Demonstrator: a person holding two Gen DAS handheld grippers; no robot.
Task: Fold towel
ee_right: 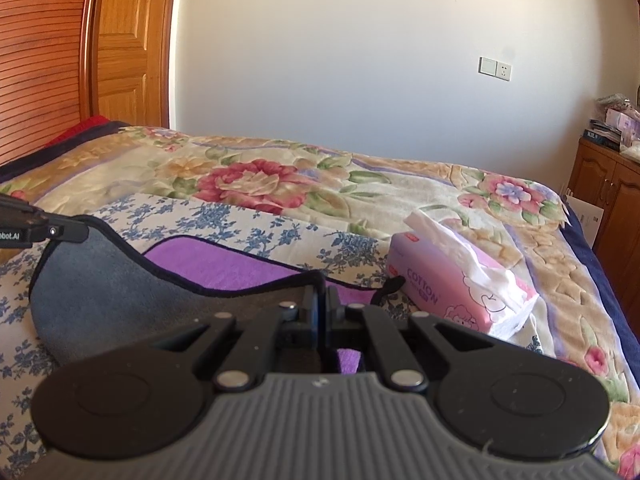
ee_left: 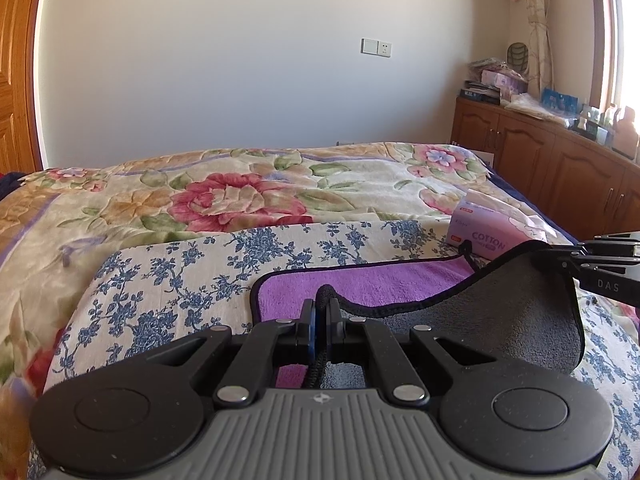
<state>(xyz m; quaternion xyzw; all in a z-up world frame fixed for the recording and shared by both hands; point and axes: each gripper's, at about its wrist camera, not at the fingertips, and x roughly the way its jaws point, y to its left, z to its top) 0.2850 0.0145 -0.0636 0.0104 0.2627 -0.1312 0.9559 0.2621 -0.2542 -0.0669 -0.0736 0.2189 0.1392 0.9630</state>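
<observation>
A bedroom with a flowery bed (ee_left: 224, 196), and a towel (ee_left: 380, 284) being folded on a blue-flower cloth (ee_left: 168, 272)

The towel could slip out and flop back flat if either pinch is too thin, because each gripper has only the black edge. It could also bump the pink tissue box (ee_right: 452, 284), which sits just ahead and to the right of the right gripper (ee_right: 322, 292). The left gripper (ee_left: 320, 308) is squeezed tight on the towel's near edge. The right gripper is squeezed tight on that edge too. The grey side hangs lifted between them, and the purple side lies on the cloth just ahead of both
</observation>
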